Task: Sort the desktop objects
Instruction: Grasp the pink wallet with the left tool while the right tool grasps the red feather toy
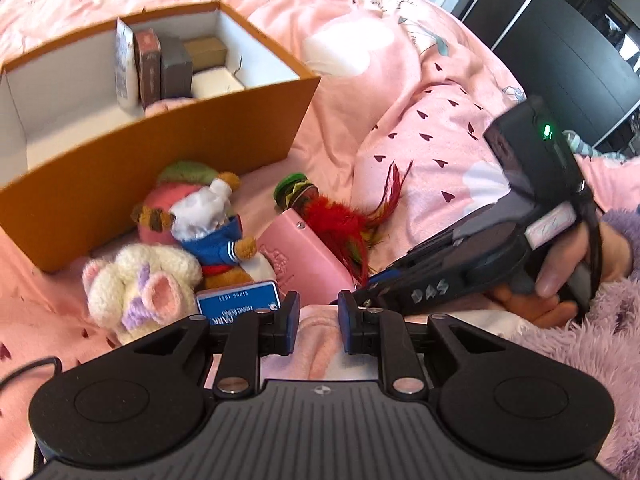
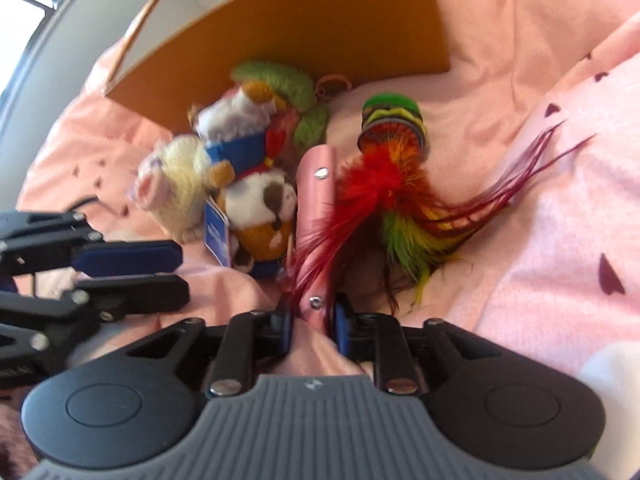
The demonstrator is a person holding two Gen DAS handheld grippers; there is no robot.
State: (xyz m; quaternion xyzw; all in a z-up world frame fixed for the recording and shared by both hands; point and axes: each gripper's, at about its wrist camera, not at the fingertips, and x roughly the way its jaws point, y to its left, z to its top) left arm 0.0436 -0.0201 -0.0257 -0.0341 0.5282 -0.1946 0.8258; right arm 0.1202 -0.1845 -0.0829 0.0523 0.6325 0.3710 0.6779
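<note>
An orange box with a white inside stands on the pink bedding and holds several upright items. In front of it lie a cream knitted toy, a bear in a blue jacket, a blue card, a flat pink case and a red feather toy. My left gripper is open and empty, low over the bedding near the card. My right gripper is shut on the near end of the pink case, beside the feather toy.
The pink blanket rises in a fold to the right. A white pillow lies behind the box. Dark furniture stands beyond the bed. The left gripper's fingers show at the left of the right wrist view.
</note>
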